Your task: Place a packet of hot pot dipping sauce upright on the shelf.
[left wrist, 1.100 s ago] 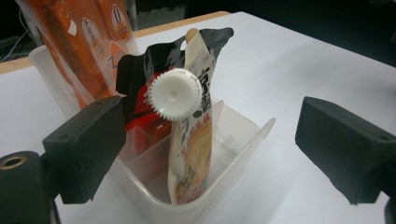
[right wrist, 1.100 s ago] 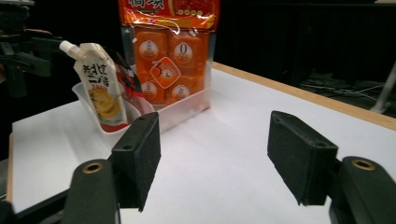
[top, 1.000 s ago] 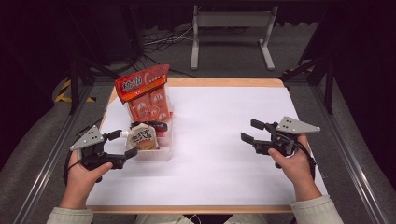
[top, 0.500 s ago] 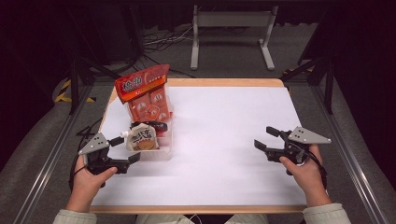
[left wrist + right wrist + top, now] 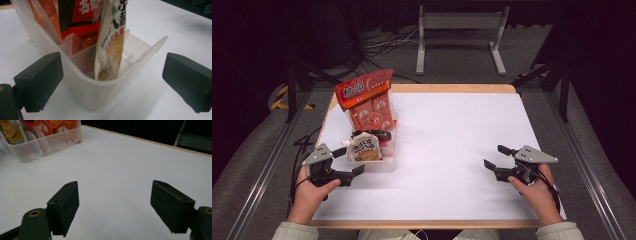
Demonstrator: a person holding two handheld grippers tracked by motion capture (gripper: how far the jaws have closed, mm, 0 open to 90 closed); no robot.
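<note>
A clear plastic bin [image 5: 384, 161] stands at the table's left, holding tall orange-red snack bags [image 5: 367, 100] and a white noodle pouch [image 5: 364, 149] at its near end. My left gripper [image 5: 352, 160] is open just in front of the bin's near end. In the left gripper view the open jaws of the left gripper [image 5: 112, 80] flank the bin's corner [image 5: 100, 95] without touching it, and the pouch [image 5: 112, 42] stands upright inside beside a red packet [image 5: 82, 15]. My right gripper [image 5: 493, 156] is open and empty over bare table at the near right, as the right gripper view [image 5: 115, 205] confirms.
The white table top [image 5: 452, 130] spreads between the two grippers. The bin [image 5: 37, 147] lies far off at the upper left of the right gripper view. A wooden table edge [image 5: 452, 88] runs along the back, with a metal stand [image 5: 459, 30] on the floor beyond.
My right gripper has drifted right and toward the near edge. The left gripper has shifted slightly back from the bin. The bin and its packets have not moved.
</note>
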